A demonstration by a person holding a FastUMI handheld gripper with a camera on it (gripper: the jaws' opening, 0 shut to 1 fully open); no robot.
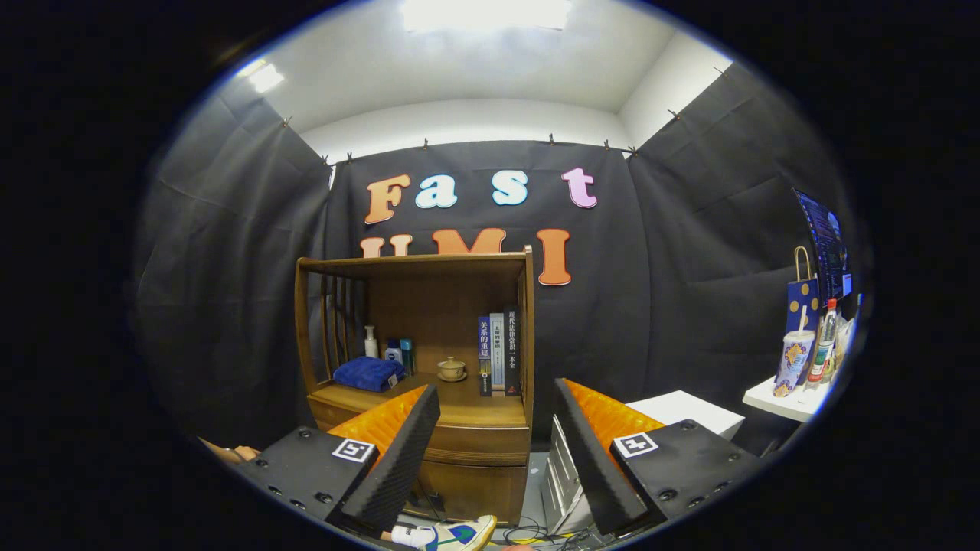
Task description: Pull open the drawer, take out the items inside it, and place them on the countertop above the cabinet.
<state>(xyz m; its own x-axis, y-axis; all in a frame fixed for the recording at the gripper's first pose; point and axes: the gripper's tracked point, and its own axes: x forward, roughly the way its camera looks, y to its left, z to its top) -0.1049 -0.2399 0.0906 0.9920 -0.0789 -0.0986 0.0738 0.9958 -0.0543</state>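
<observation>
Drawer: you see it flush in the wooden cabinet, front closed, contents hidden; this fits either a start or a finished, re-shut drawer.
Countertop: blue folded cloth, small bottles, lidded cup and upright books sit on it, against the back.
Gripper: your jaws are spread wide, pinching nothing, framing the drawer front beyond them.
Pose: you hold it level, facing the cabinet, well short of contact.
Right: white desk with bottles, apart.
</observation>
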